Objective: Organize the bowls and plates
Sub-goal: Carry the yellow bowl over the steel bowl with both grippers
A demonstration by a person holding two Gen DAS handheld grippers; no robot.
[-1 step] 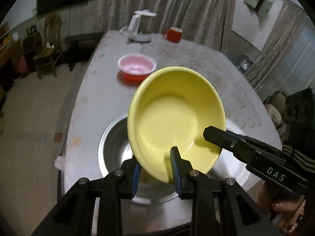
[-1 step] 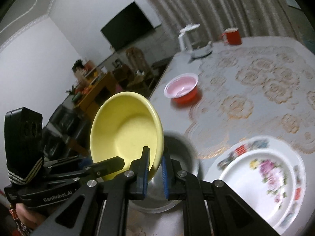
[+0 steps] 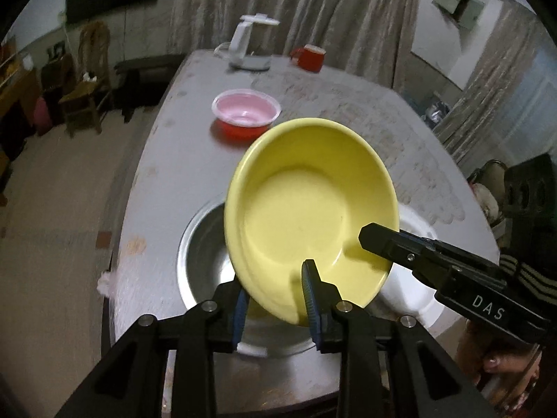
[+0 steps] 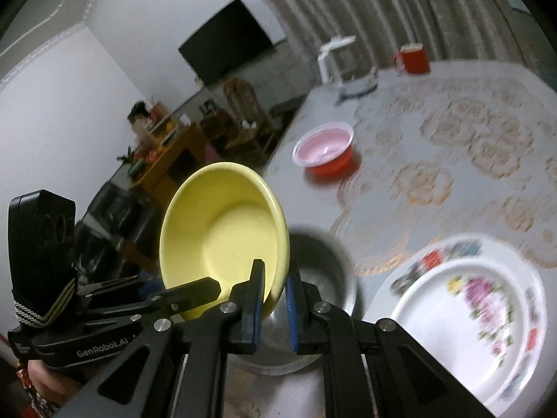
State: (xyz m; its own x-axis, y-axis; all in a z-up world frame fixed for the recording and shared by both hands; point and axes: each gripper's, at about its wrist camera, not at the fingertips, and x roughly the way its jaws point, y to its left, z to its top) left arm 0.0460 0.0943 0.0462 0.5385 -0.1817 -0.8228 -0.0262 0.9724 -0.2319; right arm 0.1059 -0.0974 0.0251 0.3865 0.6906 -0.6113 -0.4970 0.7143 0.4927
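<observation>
Status: mid-task | yellow bowl (image 3: 313, 209) tilted above steel bowl (image 3: 202, 254), not yet seated | your right gripper (image 4: 273, 299) clamps its rim; left gripper (image 3: 275, 306) opening around it | pink bowl (image 3: 246, 110), floral plate (image 4: 470, 313) await.

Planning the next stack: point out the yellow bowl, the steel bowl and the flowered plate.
yellow bowl (image 3: 306, 216), left wrist view, inner floor.
steel bowl (image 3: 203, 257), left wrist view, inner wall left of the yellow bowl.
flowered plate (image 4: 449, 317), right wrist view, bare white centre.
</observation>
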